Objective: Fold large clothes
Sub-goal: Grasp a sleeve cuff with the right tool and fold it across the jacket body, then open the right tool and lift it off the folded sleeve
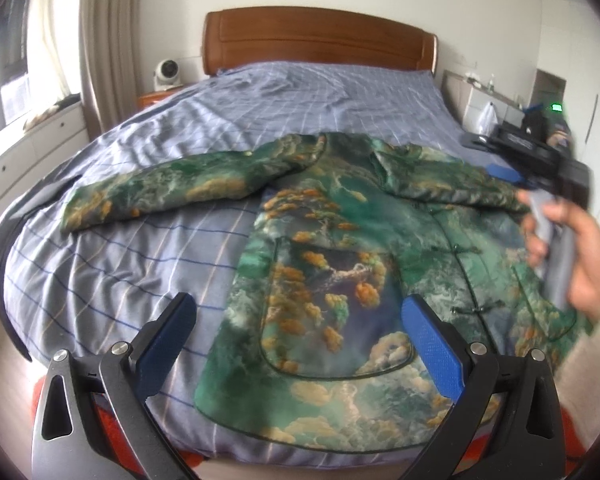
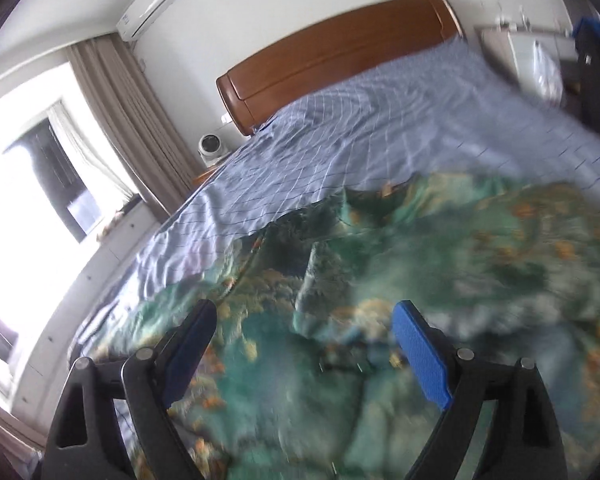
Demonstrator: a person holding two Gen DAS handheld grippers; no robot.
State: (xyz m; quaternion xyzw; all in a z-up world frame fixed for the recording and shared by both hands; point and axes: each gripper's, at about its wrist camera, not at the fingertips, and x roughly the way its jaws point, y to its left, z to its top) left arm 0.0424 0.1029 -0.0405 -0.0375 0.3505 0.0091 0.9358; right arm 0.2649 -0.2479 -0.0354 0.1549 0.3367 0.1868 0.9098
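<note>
Left gripper (image 1: 296, 332) — we record its jaws spread wide, blue pads apart, nothing between them; it hangs above the near hem of the jacket (image 1: 339, 264) without touching the cloth.

Right gripper (image 2: 303, 340) — we record it likewise spread wide and empty, hanging over the jacket; its own view is smeared with blur. From the left wrist camera we see it at the far right, blurred, carried by a hand (image 1: 575, 256) wrapped round its grey handle, over the jacket's right sleeve.

Jacket, green with orange and cream cloud-and-tree print: lies front up on the near half of the bed (image 1: 120, 280), collar toward the headboard (image 1: 319, 40). Its left-hand sleeve stretches out flat across the cover; the other sleeve runs toward the right edge of the picture. A line of knot buttons runs down the front, and a large curved pocket sits on the near panel.

Bed cover: pale blue with a thin check, rumpled toward the headboard.

Beyond the bed we list a small white fan (image 1: 166, 74) on a bedside stand, beige curtains (image 1: 104, 40) beside a bright window, and a wall air conditioner (image 2: 152, 2).
</note>
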